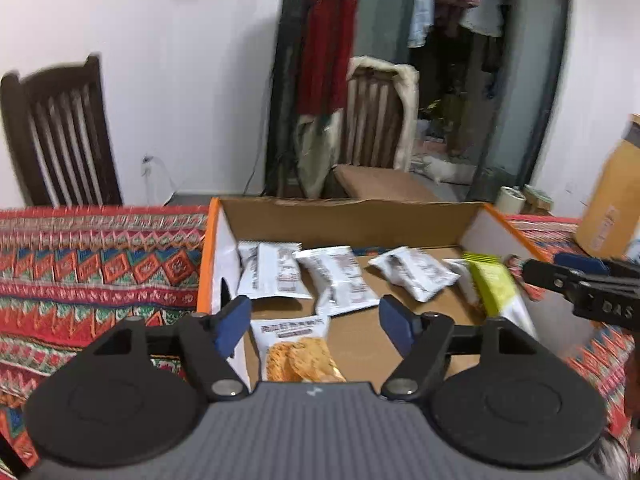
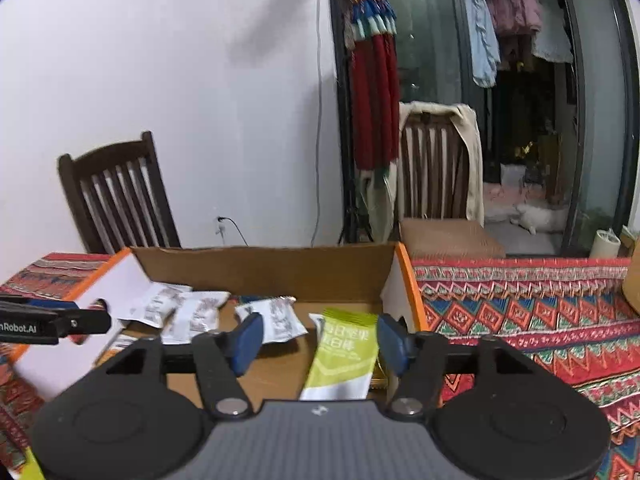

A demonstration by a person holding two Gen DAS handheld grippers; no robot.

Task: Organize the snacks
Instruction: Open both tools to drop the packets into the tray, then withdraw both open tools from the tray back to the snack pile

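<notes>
A: Step? Green bar packet [image 2: 344, 354] lies in the cardboard box [image 2: 264, 270], between the spread right gripper [image 2: 320, 342] fingers, unpinched.
B: Left gripper [image 1: 314, 326] spread too, empty, over the cracker packet [image 1: 298, 350]. Next probably: pinch one and reposition.

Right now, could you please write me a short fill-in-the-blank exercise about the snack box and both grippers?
1. The snack packets lie inside an open cardboard box with ____ edges.
2. The packet between the right gripper fingers is ____ in colour.
3. The left gripper hovers open above a packet picturing ____ crackers.
4. The table wears a patterned ____.

Missing words: orange; green; golden; cloth
</notes>
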